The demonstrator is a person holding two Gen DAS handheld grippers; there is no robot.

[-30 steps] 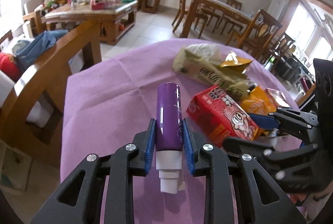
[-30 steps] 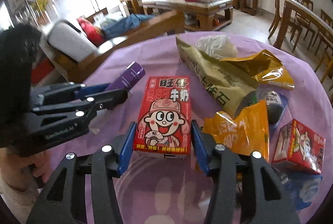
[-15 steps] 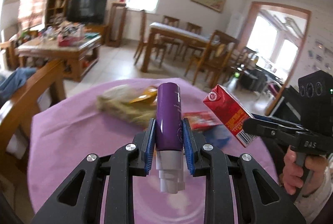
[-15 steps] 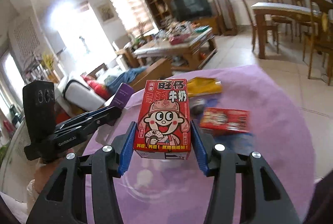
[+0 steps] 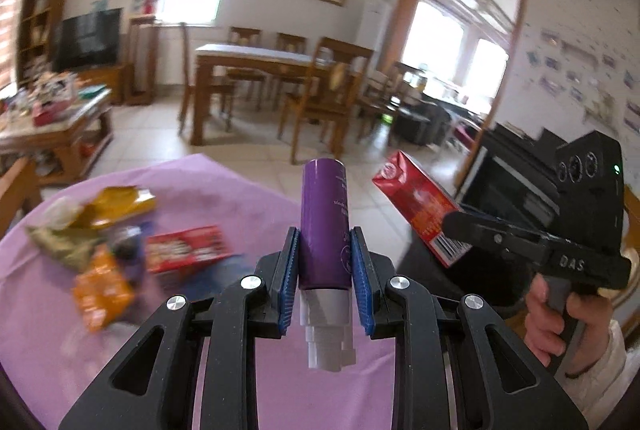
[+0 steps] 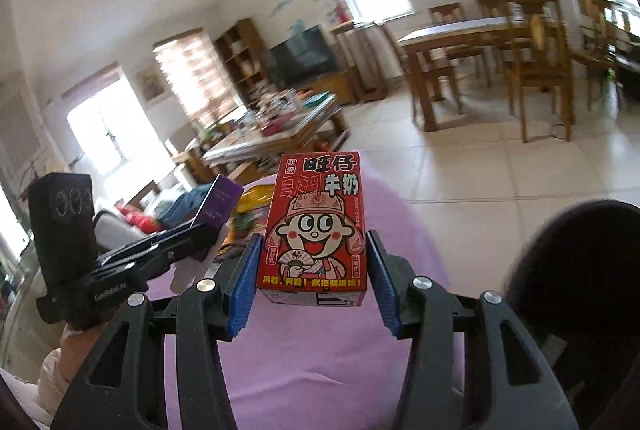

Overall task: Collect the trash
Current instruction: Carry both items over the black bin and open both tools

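Closest to you, your left gripper is clamped on a purple tube, its blue pads pressing both sides while the white cap end points back toward the camera. Your right gripper is clamped on a red milk carton, a cartoon face on its front and the carton held upright between the pads. Both items are up off the table.

From the left wrist view, the right gripper shows to the right with the carton tilted at its tip, and your hand is wrapped around its handle. From the right wrist view, the left gripper shows to the left with the tube sticking out beyond it.

Below the two grippers lies the round table under a purple cloth. On its left part sits the remaining trash, blurred: a second red carton lying flat, an orange wrapper just beside it, a yellow wrapper and an olive-green bag farther back.

A dark rounded shape fills the lower right of the right wrist view; you cannot tell what it is.

Beyond the table stand a wooden dining table with chairs, a cluttered coffee table and a television.
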